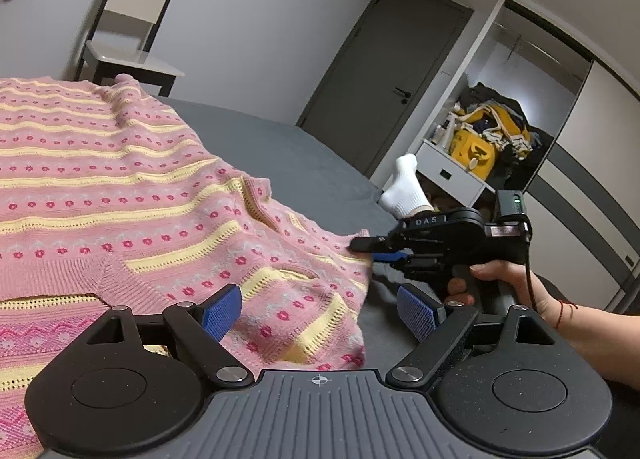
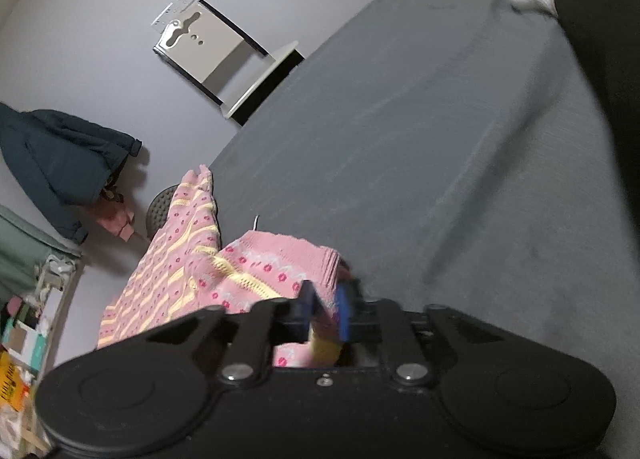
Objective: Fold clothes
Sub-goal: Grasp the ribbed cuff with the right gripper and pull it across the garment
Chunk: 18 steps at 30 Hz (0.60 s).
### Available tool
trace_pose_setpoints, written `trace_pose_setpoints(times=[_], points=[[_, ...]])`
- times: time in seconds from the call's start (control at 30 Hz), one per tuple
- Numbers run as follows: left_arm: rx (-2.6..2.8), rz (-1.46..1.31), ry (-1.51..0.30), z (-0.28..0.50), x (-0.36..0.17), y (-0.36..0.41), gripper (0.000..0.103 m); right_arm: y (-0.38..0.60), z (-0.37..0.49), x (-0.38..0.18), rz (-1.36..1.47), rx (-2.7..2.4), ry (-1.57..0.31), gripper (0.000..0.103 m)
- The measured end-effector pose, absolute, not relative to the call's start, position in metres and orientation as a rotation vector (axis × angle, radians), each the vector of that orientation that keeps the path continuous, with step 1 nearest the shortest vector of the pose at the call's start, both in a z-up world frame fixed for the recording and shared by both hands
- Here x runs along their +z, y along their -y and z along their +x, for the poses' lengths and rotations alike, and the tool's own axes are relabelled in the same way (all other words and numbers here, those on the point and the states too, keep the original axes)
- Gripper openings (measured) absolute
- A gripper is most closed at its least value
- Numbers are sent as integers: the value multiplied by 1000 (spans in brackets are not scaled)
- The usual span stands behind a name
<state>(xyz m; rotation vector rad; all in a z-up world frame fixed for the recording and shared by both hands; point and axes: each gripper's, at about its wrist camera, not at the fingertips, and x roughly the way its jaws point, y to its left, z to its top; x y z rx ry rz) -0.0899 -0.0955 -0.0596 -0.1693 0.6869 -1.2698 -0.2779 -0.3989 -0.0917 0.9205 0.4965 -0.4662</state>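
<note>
The sweater (image 1: 132,187) was pink, banded with pale yellow openwork stripes and rows of small magenta flowers, with a zigzag band at the lower left of the frame. The bed sheet (image 1: 288,151) under it was plain slate grey. Both grippers were black with blue textured pads (image 1: 416,313). At the right, a sock (image 1: 404,189) was white, a bag (image 1: 474,149) mustard yellow.

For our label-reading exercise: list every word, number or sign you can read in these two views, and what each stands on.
"DAS": white letters on the black body of the right hand-held gripper, seen from the left wrist view.
Orange packaging at the left edge of the right wrist view: print too blurred to read.
Nothing else is legible.
</note>
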Motion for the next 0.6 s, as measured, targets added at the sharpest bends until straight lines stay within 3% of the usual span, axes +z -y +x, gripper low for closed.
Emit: trace_pose_setpoints(times=[0.6], points=[[-1202, -152, -654, -90, -64, 83, 86, 384, -252, -22, 659, -486, -501, 5]])
